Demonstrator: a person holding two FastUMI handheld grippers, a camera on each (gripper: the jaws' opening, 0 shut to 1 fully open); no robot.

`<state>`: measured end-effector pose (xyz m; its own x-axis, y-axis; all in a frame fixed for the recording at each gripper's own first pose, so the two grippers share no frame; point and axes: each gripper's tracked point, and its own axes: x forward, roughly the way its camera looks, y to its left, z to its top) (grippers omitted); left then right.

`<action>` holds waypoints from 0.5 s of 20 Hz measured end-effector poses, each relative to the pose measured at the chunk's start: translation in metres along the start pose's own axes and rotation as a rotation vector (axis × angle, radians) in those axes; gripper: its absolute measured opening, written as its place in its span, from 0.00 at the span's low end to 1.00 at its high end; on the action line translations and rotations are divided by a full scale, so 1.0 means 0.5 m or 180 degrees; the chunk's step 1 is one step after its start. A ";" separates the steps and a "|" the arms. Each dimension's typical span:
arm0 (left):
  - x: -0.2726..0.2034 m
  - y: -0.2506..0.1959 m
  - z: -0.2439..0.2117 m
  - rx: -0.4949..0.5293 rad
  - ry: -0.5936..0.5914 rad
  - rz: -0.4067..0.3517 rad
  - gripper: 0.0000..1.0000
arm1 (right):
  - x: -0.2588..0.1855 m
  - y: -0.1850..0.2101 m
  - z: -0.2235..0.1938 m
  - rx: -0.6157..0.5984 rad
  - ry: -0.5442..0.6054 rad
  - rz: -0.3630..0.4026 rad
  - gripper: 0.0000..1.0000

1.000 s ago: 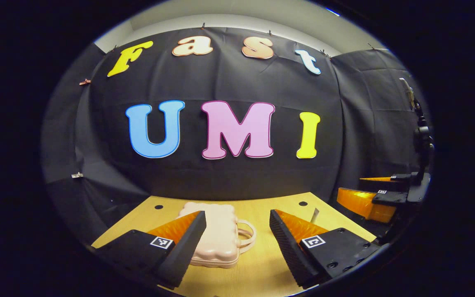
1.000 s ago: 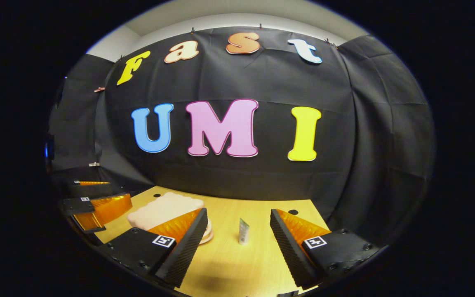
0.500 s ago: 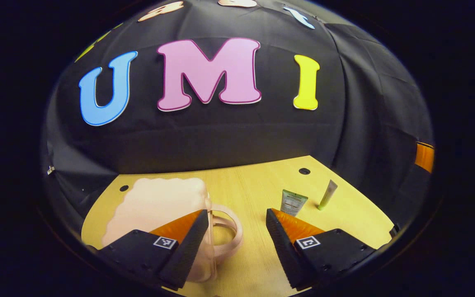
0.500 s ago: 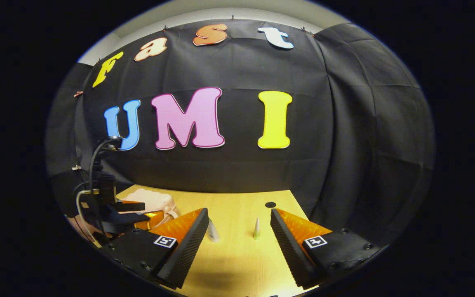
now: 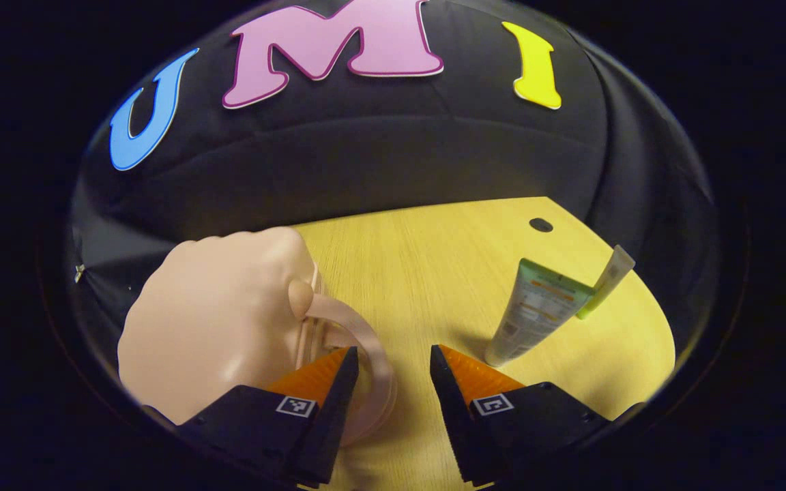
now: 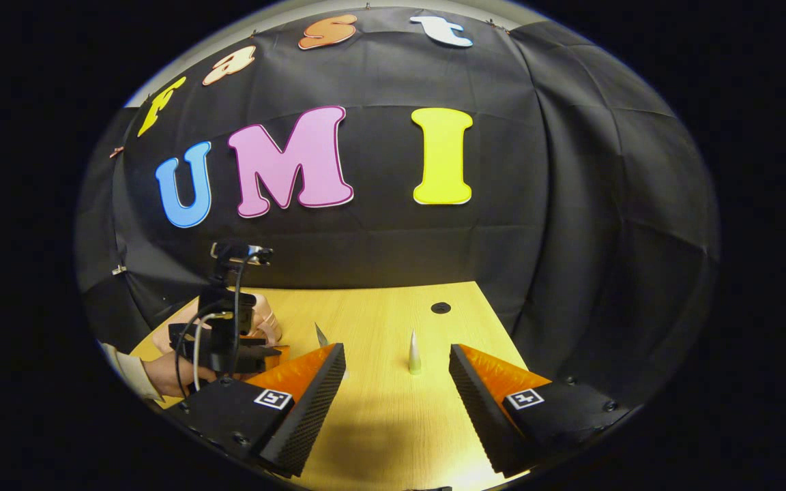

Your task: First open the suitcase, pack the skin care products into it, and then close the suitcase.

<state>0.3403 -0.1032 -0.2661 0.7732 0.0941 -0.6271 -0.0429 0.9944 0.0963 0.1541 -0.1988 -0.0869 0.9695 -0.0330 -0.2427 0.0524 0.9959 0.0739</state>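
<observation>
The pink suitcase lies flat and closed on the wooden table, at about nine o'clock in the left gripper view, so nothing inside it can be seen. Its looped handle points toward the middle of the table. The left gripper hangs just over that handle with its fingers spread moderately apart and nothing between them; the left finger overlaps the loop, though whether it touches cannot be told.

At about three o'clock in the same view stand two skin care tubes: a wide green-topped tube and, just behind it, a slim pale tube. Both stand outside the suitcase, well apart from it.

In the right gripper view the right gripper hovers above the table, fingers wide and empty. The slim tube stands at twelve o'clock between its fingers, farther off. At nine o'clock a person's hand holds the left gripper beside the suitcase.
</observation>
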 end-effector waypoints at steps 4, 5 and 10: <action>0.044 0.029 -0.026 0.0068 0.0191 0.0260 0.50 | 0.009 0.008 -0.012 0.0007 0.0073 0.0082 0.98; 0.044 0.026 -0.028 0.0029 0.0232 0.0220 0.33 | 0.011 0.010 -0.014 0.0007 0.0090 0.0104 0.97; 0.010 0.015 0.015 -0.0009 0.0122 0.0005 0.14 | 0.017 0.020 -0.007 -0.0022 0.0095 0.0240 0.97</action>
<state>0.3487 -0.0954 -0.2627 0.7484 0.0973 -0.6561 -0.0460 0.9944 0.0951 0.1620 -0.1888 -0.0914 0.9631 0.0445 -0.2655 -0.0222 0.9960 0.0865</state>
